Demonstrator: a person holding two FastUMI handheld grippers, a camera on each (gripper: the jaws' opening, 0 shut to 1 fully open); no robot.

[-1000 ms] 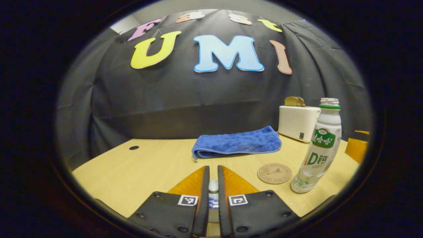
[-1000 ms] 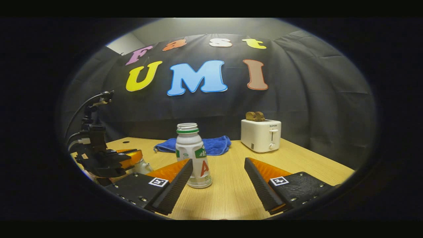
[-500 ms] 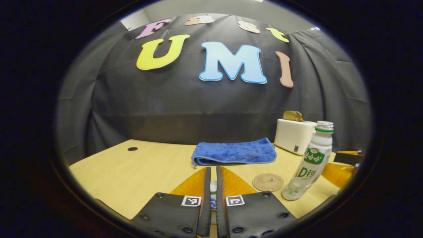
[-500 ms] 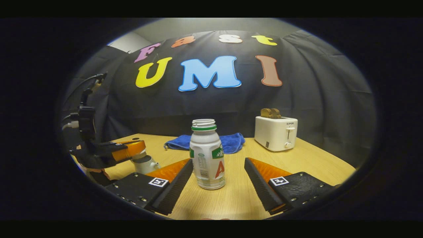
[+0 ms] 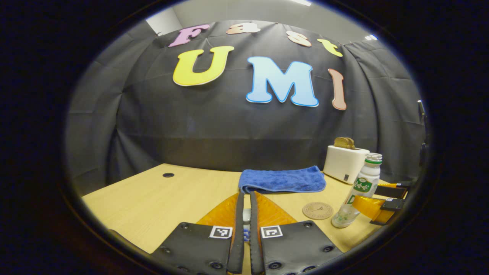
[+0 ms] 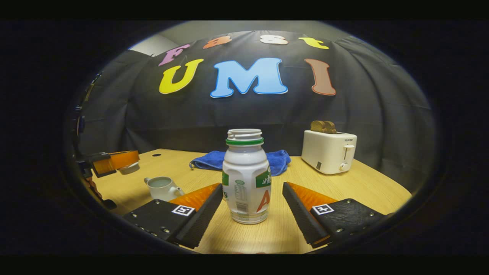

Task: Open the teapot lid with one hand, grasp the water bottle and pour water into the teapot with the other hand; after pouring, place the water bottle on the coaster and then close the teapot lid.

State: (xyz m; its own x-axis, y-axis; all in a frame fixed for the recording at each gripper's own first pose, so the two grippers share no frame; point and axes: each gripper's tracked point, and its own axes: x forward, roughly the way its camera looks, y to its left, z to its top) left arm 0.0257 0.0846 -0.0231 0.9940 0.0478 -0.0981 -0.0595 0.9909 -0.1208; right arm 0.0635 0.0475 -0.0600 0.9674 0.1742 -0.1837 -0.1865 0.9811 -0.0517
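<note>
Bottle (image 6: 246, 175) stands btwn my right gripper (image 6: 253, 208) fingers, spread wide, not touching yet. Left gripper (image 5: 246, 229) is clamped on the lid (image 6: 129, 167), held up left of the bottle, above the open teapot (image 6: 162, 188). I'd centre, then squeeze mid-body, w/o tipping.

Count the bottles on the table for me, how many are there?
1. The water bottle stands upright between the right gripper fingers, in front of the blue towel. Others may be hidden.

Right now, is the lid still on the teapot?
No. In the right gripper view the teapot stands open on the table, and the left gripper holds the lid in the air.
</note>
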